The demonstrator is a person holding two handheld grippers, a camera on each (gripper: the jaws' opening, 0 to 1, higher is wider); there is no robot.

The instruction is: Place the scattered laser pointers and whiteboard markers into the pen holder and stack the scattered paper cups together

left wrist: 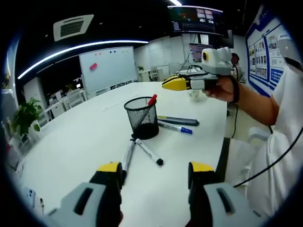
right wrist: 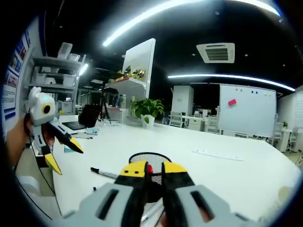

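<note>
The pen holder (left wrist: 142, 117) stands ahead of the wide-open, empty left hand-held gripper (left wrist: 155, 171).

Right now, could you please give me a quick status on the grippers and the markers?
Left gripper open above loose markers. Right gripper shut, empty, raised over the pen holder. One red-capped marker in the holder. Nothing blocking.
</note>
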